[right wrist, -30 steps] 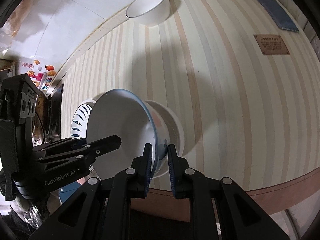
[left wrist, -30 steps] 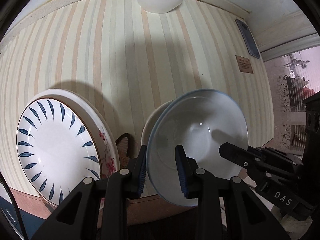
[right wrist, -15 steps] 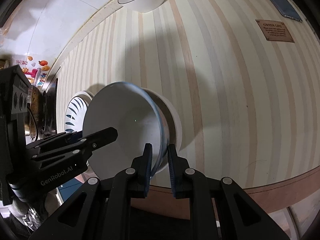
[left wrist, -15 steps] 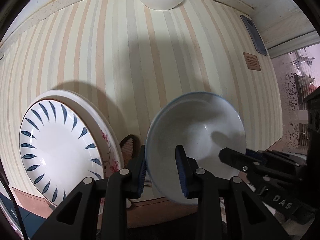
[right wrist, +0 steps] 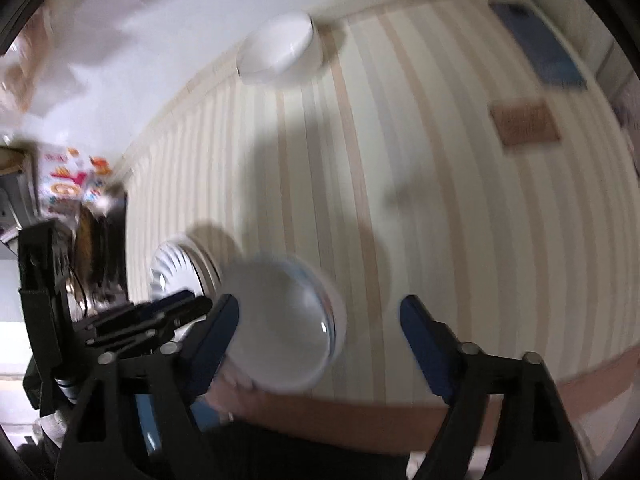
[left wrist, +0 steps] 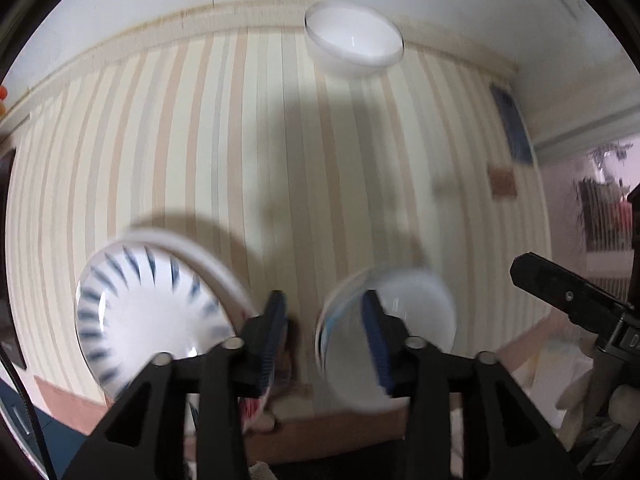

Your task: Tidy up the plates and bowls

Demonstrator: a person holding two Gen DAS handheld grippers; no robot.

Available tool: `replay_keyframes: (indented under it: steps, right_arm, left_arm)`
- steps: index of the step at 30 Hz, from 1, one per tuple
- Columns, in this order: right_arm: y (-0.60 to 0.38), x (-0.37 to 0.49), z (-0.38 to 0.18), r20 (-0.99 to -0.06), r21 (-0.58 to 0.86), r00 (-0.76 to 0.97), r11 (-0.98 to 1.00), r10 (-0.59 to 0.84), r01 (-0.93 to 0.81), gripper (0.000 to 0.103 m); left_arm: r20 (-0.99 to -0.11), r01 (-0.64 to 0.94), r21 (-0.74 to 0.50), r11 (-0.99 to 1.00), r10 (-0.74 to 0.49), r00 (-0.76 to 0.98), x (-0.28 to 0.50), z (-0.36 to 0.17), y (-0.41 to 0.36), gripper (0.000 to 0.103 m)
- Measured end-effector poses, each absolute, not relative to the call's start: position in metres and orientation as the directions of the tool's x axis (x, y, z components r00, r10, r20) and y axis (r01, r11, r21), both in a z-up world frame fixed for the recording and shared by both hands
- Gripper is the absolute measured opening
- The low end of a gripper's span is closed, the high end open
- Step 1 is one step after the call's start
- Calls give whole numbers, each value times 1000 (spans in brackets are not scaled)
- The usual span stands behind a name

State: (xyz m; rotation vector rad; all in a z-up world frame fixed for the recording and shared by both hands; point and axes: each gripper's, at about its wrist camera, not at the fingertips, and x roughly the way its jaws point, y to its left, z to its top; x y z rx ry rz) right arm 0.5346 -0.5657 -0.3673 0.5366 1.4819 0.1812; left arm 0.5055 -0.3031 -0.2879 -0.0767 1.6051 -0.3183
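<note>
A striped cloth point(left wrist: 248, 152) with a matt, smooth look covered the table, cream and tan bands running across it. The blue-rimmed bowl point(right wrist: 280, 324) was glossy glazed ceramic and caught a bright highlight, as did the plate with blue leaf marks point(left wrist: 148, 316). A plain white bowl point(left wrist: 352, 40) at the far edge showed the same shiny glaze. The gripper fingers point(right wrist: 428, 340) looked like matt black plastic with blue ribbed pads and small metal pins.

The cream-and-tan striped tabletop point(left wrist: 248, 152) carries a plain white bowl point(left wrist: 354, 46) at its far edge, a dark blue flat rectangular object point(right wrist: 538, 54) and a small brown rectangular label point(right wrist: 524, 122).
</note>
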Motion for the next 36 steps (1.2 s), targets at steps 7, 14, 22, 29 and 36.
replay_keyframes:
  steps: [7, 14, 22, 29, 36]
  right_arm:
    - [-580, 615, -355, -888, 449, 202, 874, 413, 186, 89]
    - [-580, 708, -386, -885, 457, 188, 873, 427, 171, 89]
    - [-587, 763, -441, -897, 443, 135, 865, 422, 238, 87]
    - [-591, 780, -472, -880, 475, 125, 840, 459, 263, 45]
    - [-583, 786, -475, -874, 486, 145, 845, 464, 223, 16]
  left_arm:
    - [-976, 96, -201, 975, -208, 70, 599, -287, -303, 77]
    - [-984, 20, -174, 985, -175, 43, 678, -319, -305, 77]
    - [-971, 26, -236, 971, -235, -38, 703, -366, -318, 66]
    - [-944, -8, -317, 949, -316, -90, 711, -387, -327, 31]
    - [-941, 4, -333, 943, -332, -71, 713, -373, -338, 29]
